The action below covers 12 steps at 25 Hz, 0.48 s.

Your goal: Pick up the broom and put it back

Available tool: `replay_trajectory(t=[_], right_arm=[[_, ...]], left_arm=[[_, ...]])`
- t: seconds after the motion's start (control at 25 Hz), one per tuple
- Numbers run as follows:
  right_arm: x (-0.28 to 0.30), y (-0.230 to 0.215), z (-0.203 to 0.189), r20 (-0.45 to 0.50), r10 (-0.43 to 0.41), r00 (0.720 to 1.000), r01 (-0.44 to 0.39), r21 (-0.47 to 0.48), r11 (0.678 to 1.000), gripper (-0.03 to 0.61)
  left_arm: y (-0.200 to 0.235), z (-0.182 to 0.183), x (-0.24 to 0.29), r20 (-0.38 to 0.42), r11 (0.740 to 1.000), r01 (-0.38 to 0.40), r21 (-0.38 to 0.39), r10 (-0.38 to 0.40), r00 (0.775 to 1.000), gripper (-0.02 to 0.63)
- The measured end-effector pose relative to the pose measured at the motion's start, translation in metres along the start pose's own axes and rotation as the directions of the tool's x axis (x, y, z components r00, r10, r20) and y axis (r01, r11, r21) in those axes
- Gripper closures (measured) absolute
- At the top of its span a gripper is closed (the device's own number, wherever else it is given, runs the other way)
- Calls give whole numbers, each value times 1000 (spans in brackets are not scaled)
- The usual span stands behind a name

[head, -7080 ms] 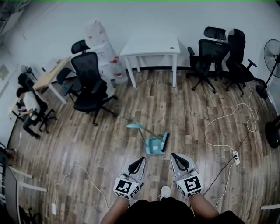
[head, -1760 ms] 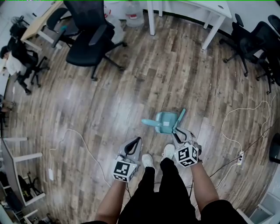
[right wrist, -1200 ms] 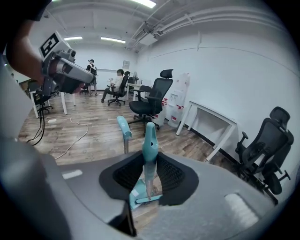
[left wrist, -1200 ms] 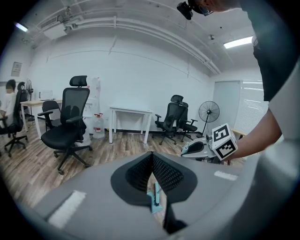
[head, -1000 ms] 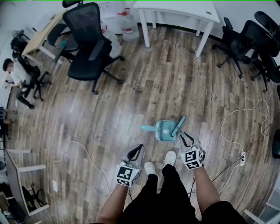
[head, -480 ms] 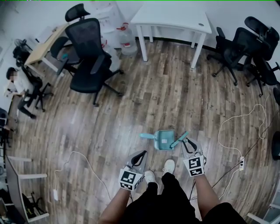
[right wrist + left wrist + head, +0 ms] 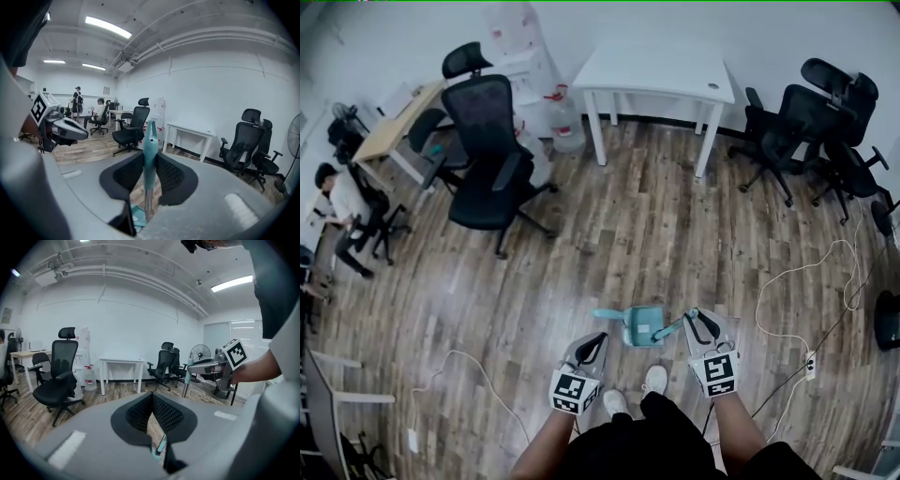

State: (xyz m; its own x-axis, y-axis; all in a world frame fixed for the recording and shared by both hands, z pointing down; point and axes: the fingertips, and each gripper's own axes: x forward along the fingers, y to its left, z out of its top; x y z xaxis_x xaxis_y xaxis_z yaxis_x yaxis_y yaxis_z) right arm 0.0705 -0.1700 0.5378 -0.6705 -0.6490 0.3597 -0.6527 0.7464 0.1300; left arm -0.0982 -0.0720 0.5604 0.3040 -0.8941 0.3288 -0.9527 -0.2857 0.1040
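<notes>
Right gripper (image 7: 149,155) clamped on broom (image 7: 150,136) at teal grip end, likely so head lifts clear of dustpan (image 7: 639,324) on near floor; left gripper (image 7: 152,399) jaws together, empty, spare.

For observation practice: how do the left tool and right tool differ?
The right tool grips the teal broom by its handle; the left tool holds nothing. The right tool's jaws stand apart around the handle; the left tool's meet. Both carry a marker cube.
</notes>
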Motion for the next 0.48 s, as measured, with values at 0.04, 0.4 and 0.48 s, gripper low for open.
replay_trajectory(t=[0.04,0.4,0.48], right_arm=[[-1,-2,7,12,-4,1000,4,0,1000,488],[-13,-13,71,131,-26,991,26,8,1000,489],[-15,-17,87,161,-37,986,36,5,999,489]], left_arm=[[1,5,1,9,1000,-1,4,1,1000,598],[-1,51,2,94,999,10,30,-13,995,598],[0,62,3,117,999,13,34,-16,993,598]])
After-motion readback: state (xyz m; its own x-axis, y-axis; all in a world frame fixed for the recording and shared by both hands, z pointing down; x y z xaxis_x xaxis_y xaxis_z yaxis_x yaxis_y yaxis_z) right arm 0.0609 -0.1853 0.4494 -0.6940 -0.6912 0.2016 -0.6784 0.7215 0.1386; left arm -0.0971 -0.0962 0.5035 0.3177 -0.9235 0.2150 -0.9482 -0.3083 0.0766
